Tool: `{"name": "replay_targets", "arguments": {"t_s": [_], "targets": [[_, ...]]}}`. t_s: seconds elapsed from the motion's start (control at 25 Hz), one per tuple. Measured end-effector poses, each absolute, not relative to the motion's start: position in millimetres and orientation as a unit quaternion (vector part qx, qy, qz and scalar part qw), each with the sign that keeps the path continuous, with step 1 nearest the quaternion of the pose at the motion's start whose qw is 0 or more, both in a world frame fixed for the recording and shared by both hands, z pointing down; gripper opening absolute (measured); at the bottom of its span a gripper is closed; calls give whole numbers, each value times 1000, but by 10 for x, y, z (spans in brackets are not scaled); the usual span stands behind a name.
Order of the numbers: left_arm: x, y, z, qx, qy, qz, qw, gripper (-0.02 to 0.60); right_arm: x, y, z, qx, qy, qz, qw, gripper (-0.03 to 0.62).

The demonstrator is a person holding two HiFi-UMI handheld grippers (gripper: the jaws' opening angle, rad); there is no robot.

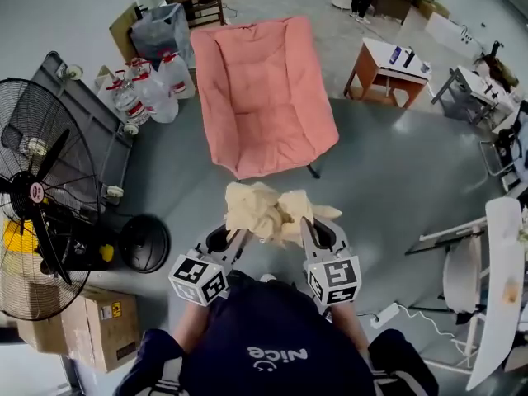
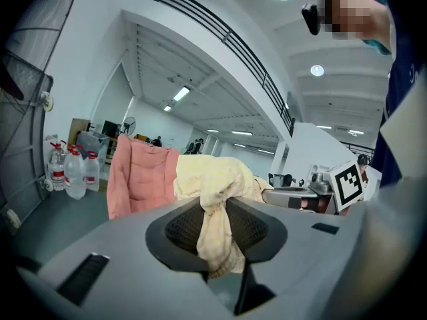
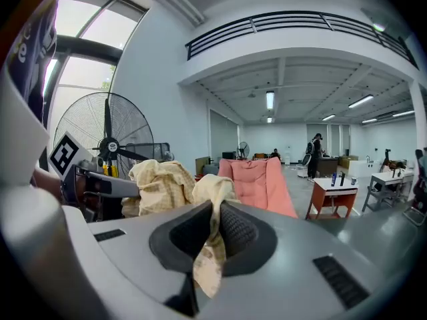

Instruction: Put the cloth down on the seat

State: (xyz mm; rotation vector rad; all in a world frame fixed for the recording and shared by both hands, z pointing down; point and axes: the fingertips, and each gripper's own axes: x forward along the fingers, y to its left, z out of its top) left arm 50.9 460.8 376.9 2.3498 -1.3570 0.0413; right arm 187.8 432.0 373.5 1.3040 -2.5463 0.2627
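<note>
The left tongs [image 2: 217,227] and the right tongs [image 3: 212,235] are each clamped tight on a bunched end of one pale yellow cloth [image 1: 268,209]. The cloth hangs in the air just before the single pink seat [image 1: 264,97]. A grey floor [image 1: 396,180] lies all round, with one standing fan [image 1: 37,196] and one cardboard box [image 1: 99,328] at the left.

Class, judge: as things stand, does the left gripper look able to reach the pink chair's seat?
Probably yes. The seat lies bare just ahead of the left gripper, nothing stands between them, and the cloth it grips should not hinder a forward reach.
</note>
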Motion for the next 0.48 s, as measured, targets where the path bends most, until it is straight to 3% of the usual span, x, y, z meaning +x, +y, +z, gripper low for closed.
{"name": "replay_targets", "arguments": {"t_s": [0.48], "targets": [[436, 3802, 4013, 857, -466, 38, 217, 118, 1820, 3689, 3991, 475, -861, 126, 131, 60]]}}
